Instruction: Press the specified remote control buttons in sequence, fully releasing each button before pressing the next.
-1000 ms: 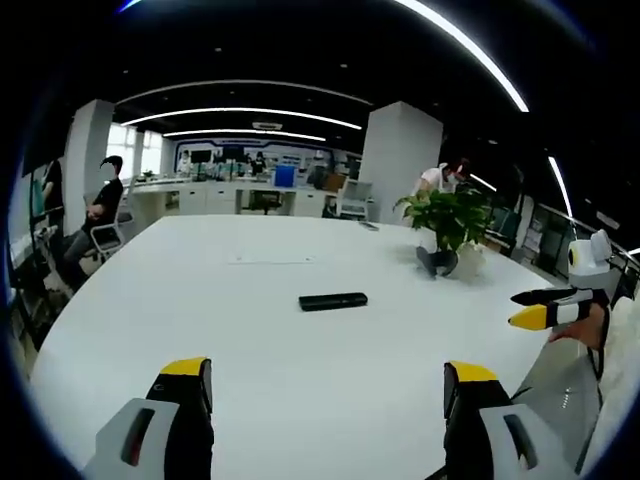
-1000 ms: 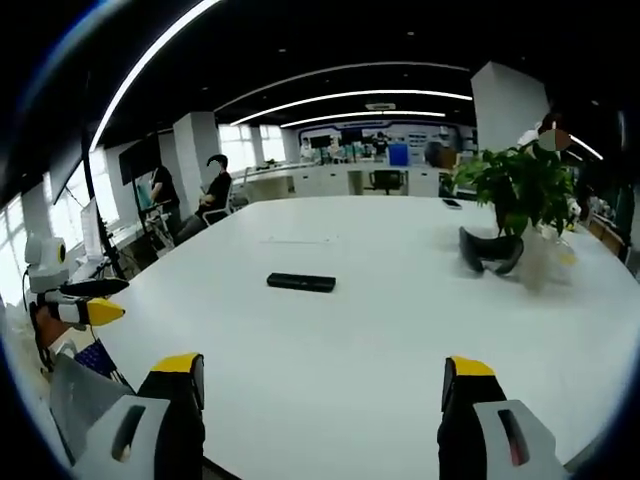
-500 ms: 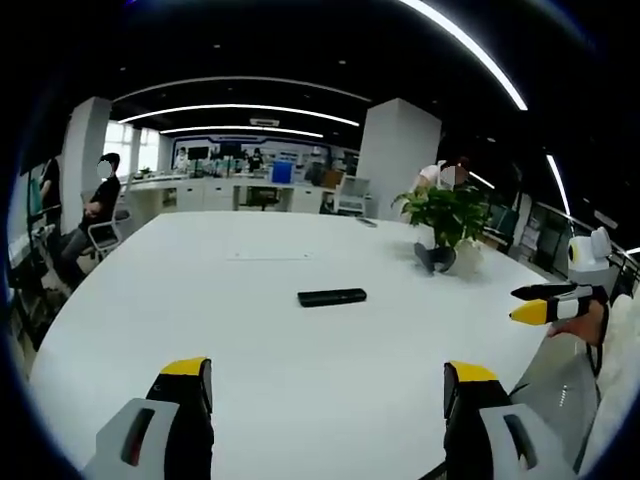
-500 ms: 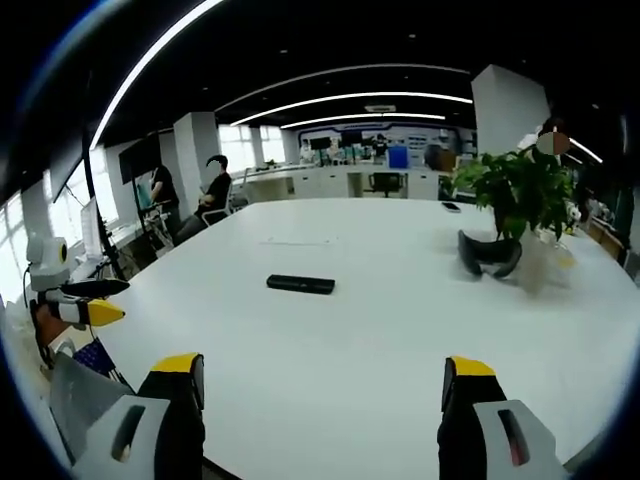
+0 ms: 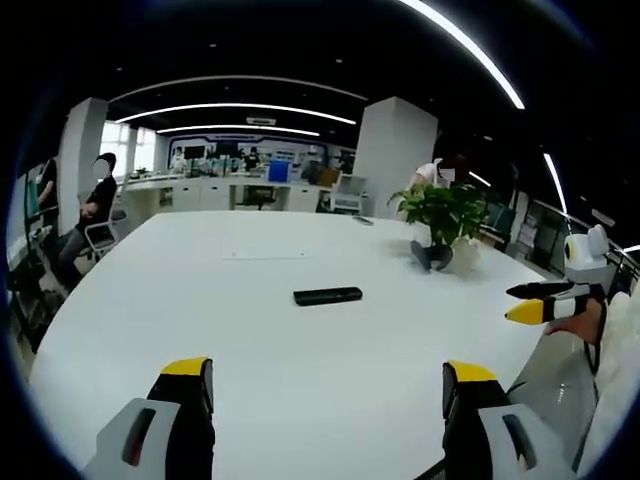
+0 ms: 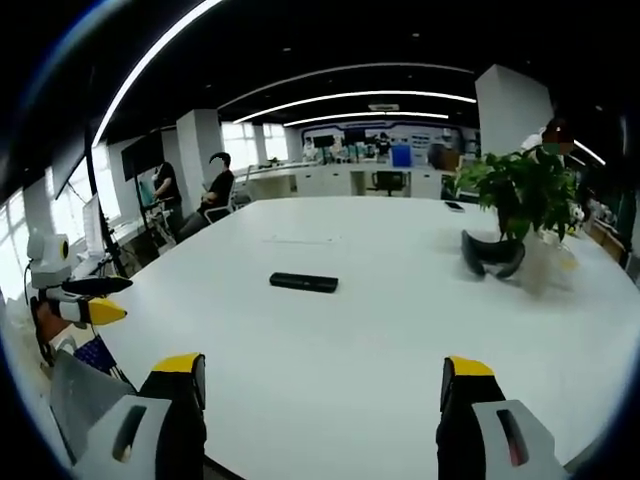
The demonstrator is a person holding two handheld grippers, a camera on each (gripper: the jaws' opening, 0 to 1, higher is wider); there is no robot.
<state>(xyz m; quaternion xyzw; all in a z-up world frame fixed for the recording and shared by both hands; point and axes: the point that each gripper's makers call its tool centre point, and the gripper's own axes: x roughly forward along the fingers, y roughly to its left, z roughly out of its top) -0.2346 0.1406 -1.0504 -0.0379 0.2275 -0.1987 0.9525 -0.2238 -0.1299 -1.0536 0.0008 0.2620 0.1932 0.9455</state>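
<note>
Fingers on my left gripper (image 5: 327, 385) are standing wide apart, yellow tips up, gripping nothing; they are hovering over the near edge of the white bench (image 5: 250, 330). Same on my right gripper (image 6: 323, 385): fingers spread wide and empty, hanging above the bench edge.

Remote control (image 5: 328, 295) is lying flat on the bench, a slim black bar, at 12 o'clock from the left fingers and well apart from them. In the right gripper view the remote control (image 6: 303, 282) is sitting at about 11 o'clock, again well beyond the fingertips, with bare bench all around it.

Potted plant (image 5: 441, 213) is standing farther out at about 1 o'clock in the left gripper view, a dark curved object (image 5: 431, 257) lying at its foot. A sheet of paper (image 5: 267, 256) is lying flat beyond the remote.

I am seeing my right gripper at 3 o'clock in the left gripper view, yellow tip pointing inward, and my left gripper at 9 o'clock in the right gripper view. People are sitting on chairs (image 5: 92, 212) past the far left of the bench.
</note>
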